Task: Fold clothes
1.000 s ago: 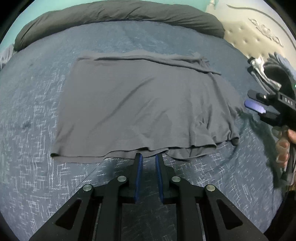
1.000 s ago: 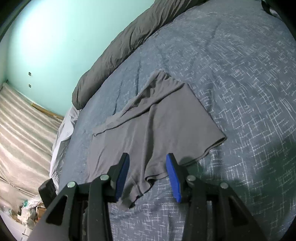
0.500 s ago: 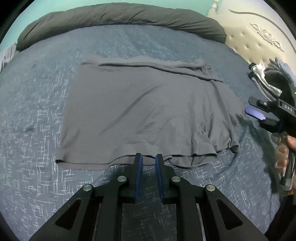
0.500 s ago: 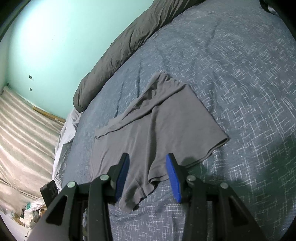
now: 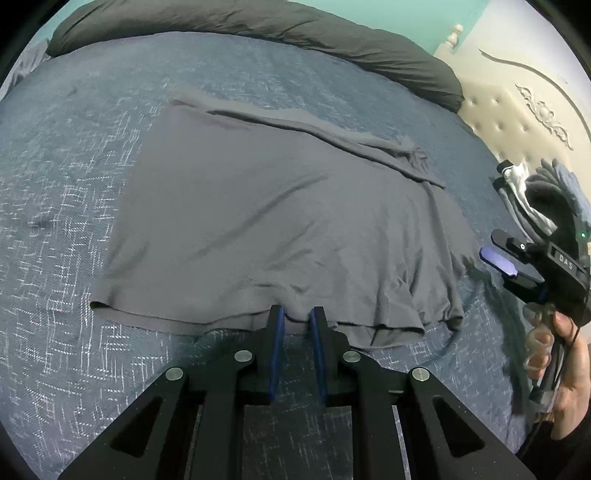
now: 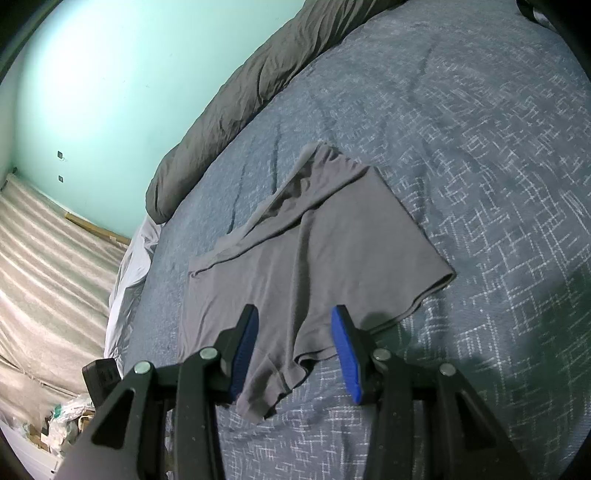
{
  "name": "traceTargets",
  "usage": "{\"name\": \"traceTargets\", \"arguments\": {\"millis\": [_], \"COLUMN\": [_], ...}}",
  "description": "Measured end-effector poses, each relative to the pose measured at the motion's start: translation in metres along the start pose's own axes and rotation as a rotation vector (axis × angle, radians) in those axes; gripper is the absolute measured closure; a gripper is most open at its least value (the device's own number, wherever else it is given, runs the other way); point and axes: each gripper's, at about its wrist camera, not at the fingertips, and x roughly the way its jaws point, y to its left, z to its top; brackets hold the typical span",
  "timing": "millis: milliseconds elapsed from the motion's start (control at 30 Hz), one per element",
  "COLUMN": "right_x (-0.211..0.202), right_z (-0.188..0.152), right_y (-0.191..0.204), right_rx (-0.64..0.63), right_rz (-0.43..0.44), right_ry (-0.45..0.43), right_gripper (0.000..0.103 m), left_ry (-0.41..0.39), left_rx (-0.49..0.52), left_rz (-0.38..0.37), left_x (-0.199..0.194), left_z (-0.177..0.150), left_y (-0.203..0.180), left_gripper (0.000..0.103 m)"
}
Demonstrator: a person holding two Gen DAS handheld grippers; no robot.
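Left gripper [image 5: 297, 319] sits narrowly parted at the near hem of the grey jersey garment [image 5: 280, 218], gripping nothing I can see. Right gripper [image 6: 295, 343] gapes wide over its corner, empty. The cloth lies spread on the blue patterned bed [image 5: 74, 350], far edge doubled over; most folding looks left.

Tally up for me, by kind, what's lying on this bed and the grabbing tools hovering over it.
Gray garment spread flat: 1
Dark gray rolled duvet along the far edge: 1
Pile of other clothes near the headboard: 1
Grippers: 2, left gripper and right gripper
Total: 5
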Motion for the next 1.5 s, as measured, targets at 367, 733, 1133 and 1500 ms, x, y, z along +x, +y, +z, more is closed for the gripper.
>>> {"name": "traceTargets", "arguments": {"millis": [367, 733, 1133, 1500], "right_x": [0.0, -0.002, -0.012, -0.009], "right_z": [0.0, -0.002, 0.003, 0.008], "right_y": [0.001, -0.003, -0.029, -0.054], "right_rx": [0.002, 0.01, 0.068, 0.172], "right_rz": [0.002, -0.022, -0.072, -0.018], "right_ry": [0.0, -0.003, -0.015, -0.021], "right_gripper": [0.061, 0.061, 0.055, 0.056], "left_ry": [-0.02, -0.062, -0.049, -0.047], "left_rx": [0.034, 0.027, 0.003, -0.006], "left_rz": [0.008, 0.011, 0.022, 0.023], "left_x": [0.001, -0.032, -0.03, -0.029], "left_z": [0.006, -0.001, -0.006, -0.006], "left_y": [-0.001, 0.017, 0.029, 0.033], "left_gripper": [0.101, 0.101, 0.101, 0.101]}}
